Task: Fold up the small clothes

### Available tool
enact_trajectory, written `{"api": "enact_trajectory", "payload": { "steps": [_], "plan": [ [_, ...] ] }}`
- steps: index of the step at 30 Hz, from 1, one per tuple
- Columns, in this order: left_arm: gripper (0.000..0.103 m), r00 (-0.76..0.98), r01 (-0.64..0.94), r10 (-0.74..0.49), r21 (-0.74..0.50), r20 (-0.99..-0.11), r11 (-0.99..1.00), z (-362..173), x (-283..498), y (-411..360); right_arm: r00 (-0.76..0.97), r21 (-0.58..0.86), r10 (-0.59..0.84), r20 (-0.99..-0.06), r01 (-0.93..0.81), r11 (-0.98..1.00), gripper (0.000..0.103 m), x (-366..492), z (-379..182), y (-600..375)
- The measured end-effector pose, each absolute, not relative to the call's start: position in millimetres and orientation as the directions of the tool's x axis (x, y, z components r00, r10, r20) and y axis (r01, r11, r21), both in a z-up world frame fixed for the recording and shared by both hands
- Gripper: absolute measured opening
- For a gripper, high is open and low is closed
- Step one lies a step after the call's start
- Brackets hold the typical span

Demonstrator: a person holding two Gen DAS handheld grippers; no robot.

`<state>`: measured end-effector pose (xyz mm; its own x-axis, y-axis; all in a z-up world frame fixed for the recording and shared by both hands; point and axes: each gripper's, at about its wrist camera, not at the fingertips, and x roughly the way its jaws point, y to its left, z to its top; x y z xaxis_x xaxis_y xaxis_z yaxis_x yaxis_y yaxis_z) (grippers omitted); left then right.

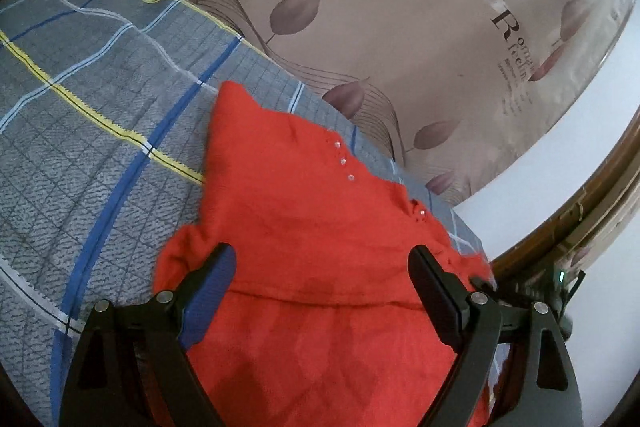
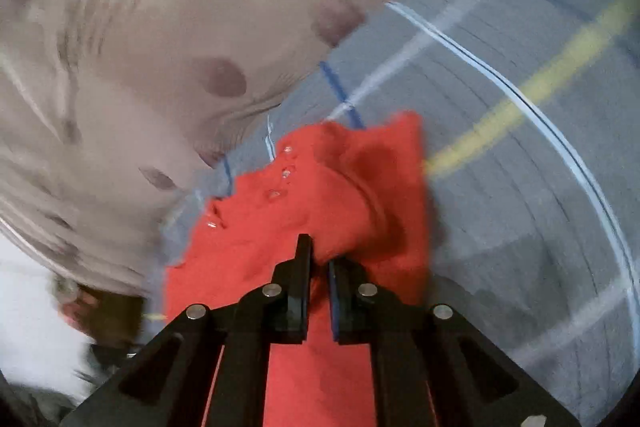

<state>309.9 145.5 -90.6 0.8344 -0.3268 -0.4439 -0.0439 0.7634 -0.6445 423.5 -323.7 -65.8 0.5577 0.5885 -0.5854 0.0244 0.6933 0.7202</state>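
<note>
A small red knit garment [image 1: 312, 211] with a row of clear buttons lies on a grey plaid bedspread [image 1: 100, 115]. In the left wrist view my left gripper [image 1: 322, 259] hovers over the garment's near part. Its fingers stand wide apart, one on each side of the cloth, with nothing pinched. In the right wrist view the same red garment [image 2: 320, 187] is bunched up in front of my right gripper [image 2: 320, 257]. Those jaws are nearly together with a fold of the red cloth caught between the pads. This view is blurred.
A beige cover [image 1: 360, 7] printed with brown leaves and lettering rises behind the bedspread. A white wall [image 1: 560, 195] and a curved wooden bed frame [image 1: 580, 211] lie to the right. The plaid bedspread [image 2: 520, 187] stretches away to the right of the right gripper.
</note>
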Motion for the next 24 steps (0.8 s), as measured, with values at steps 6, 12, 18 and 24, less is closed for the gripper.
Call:
{"api": "enact_trajectory", "payload": {
  "steps": [6,12,18,24],
  "plan": [
    [0.088,0.838,-0.043,-0.327,-0.651,-0.436,0.758,-90,312,144,0.548,0.806,0.687,-0.478,-0.037,0.59,0.016,411,-79,-338],
    [0.088,0.841,-0.047,-0.324,-0.656,-0.433,0.754,-89,313,144,0.559,0.844,0.714,-0.421,-0.047,0.535,0.057,421,-73,-333],
    [0.088,0.849,-0.052,-0.32,-0.668,-0.421,0.742,-92,311,148,0.506,0.732,0.637,-0.581,-0.017,0.681,0.008,450,-63,-310],
    [0.088,0.861,-0.059,-0.306,-0.677,-0.407,0.734,-93,309,151,0.628,0.772,0.698,-0.344,-0.233,0.591,0.006,453,7,-307]
  ]
}}
